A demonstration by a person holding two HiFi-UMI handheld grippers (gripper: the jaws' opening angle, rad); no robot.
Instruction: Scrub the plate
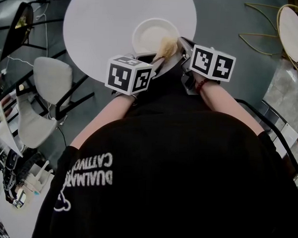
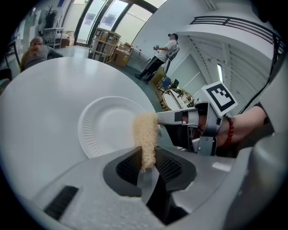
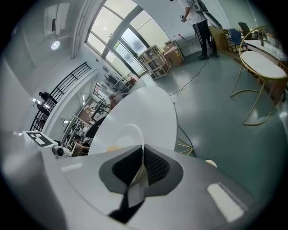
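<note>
table (image 1: 94, 20): round, white.
paper plate (image 2: 108, 126): lies on the table, near its edge.
right gripper (image 3: 141, 157): jaws nearly together, pinching the plate rim.
left gripper (image 2: 146, 164): clamped on the scrubber.
scrubber (image 2: 145, 137): tan, fibrous, probably loofah; at the plate's rim.

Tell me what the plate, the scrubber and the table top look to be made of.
Plate: likely paper, matte white; its rim is thin and finely fluted.
Scrubber: coarse tan fibre, perhaps loofah or plant bristle; the surface looks fuzzy and dry.
Table top: smooth white with a soft sheen, maybe laminate or painted board; the look leaves it open.
</note>
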